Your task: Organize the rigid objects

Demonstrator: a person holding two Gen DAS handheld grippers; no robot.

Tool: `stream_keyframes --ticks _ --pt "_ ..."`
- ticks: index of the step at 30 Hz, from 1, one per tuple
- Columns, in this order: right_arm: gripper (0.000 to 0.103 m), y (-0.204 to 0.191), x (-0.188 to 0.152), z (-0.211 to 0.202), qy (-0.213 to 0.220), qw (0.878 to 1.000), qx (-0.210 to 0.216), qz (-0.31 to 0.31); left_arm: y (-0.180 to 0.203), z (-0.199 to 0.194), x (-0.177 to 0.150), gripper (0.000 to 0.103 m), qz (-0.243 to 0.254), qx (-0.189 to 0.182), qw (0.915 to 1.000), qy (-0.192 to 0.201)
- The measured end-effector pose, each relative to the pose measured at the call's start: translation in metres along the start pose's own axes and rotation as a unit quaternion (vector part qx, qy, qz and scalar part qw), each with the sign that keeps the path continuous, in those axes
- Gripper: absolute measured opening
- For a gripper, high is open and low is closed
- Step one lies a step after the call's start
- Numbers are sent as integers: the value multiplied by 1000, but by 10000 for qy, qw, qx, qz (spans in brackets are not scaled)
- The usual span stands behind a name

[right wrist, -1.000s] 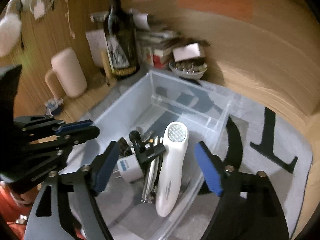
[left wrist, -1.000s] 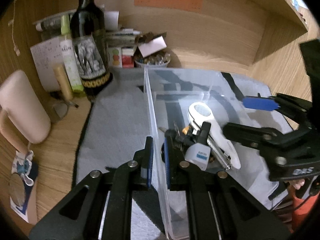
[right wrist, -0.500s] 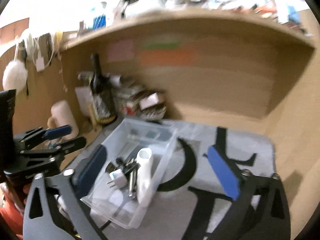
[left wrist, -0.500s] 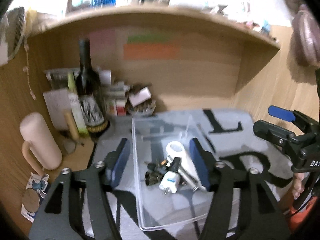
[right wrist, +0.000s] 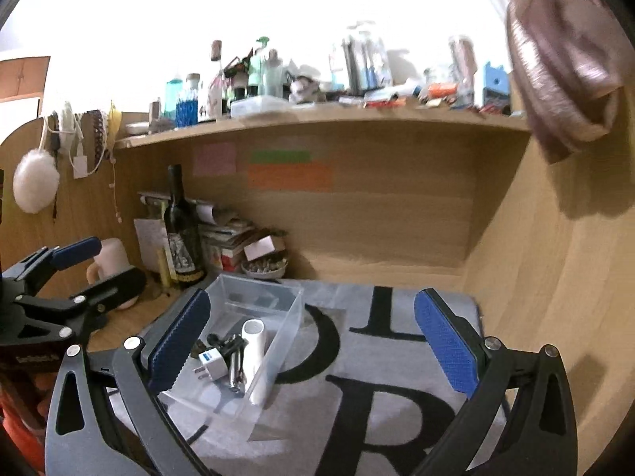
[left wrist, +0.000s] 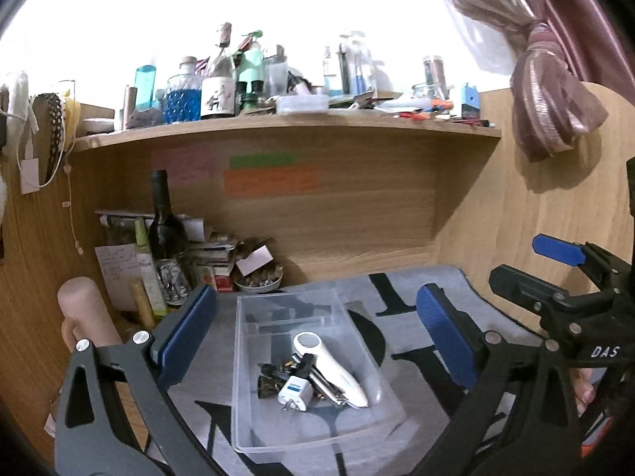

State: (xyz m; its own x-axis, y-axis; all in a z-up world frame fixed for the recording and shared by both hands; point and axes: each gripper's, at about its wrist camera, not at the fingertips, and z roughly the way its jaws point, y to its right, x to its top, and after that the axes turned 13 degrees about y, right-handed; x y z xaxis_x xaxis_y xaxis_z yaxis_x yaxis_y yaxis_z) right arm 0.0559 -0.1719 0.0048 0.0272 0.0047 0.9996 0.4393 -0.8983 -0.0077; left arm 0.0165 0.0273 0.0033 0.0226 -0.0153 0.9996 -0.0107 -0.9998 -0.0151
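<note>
A clear plastic bin [left wrist: 254,416] sits on a grey mat with black letters [left wrist: 408,289]. In it lie a white handheld device [left wrist: 329,369], a white plug adapter [left wrist: 293,392], metal clippers [left wrist: 329,386] and dark clips [left wrist: 270,380]. The bin [right wrist: 285,317] also shows in the right wrist view, with the device [right wrist: 254,357] and adapter [right wrist: 212,365] inside. My left gripper [left wrist: 317,341] is open and empty, held above and back from the bin. My right gripper [right wrist: 313,345] is open and empty, to the right of the bin.
A dark wine bottle [left wrist: 164,238], a green tube [left wrist: 149,273], papers, boxes and a bowl [left wrist: 258,281] crowd the back left corner. A pink mug [left wrist: 85,317] stands at the left. A shelf [left wrist: 278,127] with bottles runs overhead. A wooden wall [right wrist: 555,277] stands to the right.
My left gripper let go of the bin's wall, opened wide and pulled up and back. My right gripper also drew back and up, away from the bin.
</note>
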Motion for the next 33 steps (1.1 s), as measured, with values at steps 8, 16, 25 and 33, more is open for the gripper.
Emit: stream_keyframes --ticks 8,16,25,33 --pt "103 0 0 -16 125 9999 -103 -46 10 -10 2 103 -69 -74 9999 104" --pt "103 4 -1 -17 101 9999 -68 27 12 -12 2 103 -57 -94 9999 125" --pt "103 2 -2 -15 71 10000 -64 -6 11 -10 2 103 -94 -81 9999 100" --pt "103 2 -2 -14 70 10000 -62 2 9 -7 1 103 -103 -82 9999 57"
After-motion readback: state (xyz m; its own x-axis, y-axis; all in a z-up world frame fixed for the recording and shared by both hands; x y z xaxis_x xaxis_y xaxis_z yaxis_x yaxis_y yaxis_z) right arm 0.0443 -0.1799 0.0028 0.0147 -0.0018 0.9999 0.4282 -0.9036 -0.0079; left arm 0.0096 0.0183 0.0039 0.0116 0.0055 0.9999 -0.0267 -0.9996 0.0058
